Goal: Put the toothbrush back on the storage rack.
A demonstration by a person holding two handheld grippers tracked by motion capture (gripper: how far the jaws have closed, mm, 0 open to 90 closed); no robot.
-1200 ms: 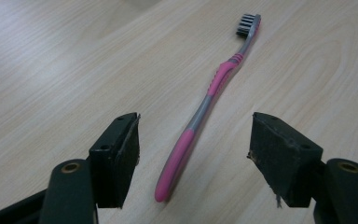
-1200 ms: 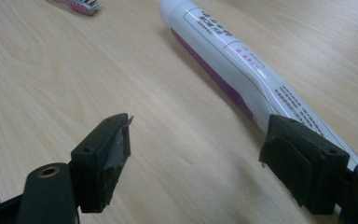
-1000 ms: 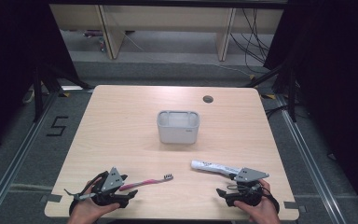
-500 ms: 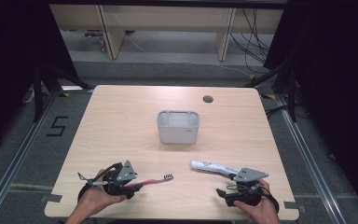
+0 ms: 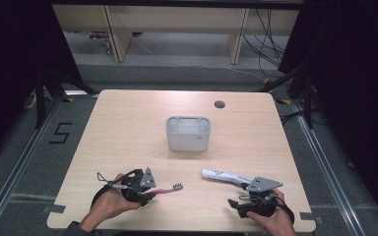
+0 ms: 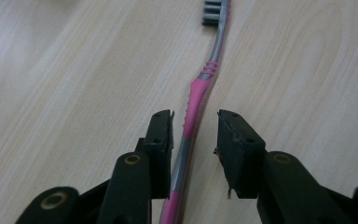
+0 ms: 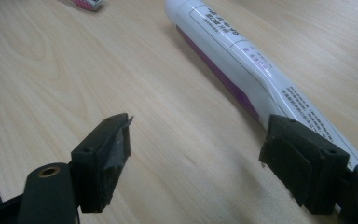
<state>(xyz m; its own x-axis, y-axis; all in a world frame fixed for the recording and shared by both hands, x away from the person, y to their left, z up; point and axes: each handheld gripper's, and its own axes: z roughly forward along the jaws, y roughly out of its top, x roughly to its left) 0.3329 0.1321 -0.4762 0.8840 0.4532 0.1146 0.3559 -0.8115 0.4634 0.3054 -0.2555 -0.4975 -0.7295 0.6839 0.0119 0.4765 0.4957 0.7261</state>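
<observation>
While the pink toothbrush [image 6: 196, 105] lies flat near the worktop's [image 5: 128, 128] left edge, the left hand-held gripper [image 6: 195, 135] has been closing around its handle, not yet pinching; lifting remains. Right hand-held gripper [image 7: 193, 154] rests spread.

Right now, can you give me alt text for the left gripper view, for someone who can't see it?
A pink and grey toothbrush lies on a light wooden table, its handle running between the left gripper's two black jaws, which have just been closing. One jaw looks against the handle, the other stands apart. The bristle head points away, at the top edge.
</observation>
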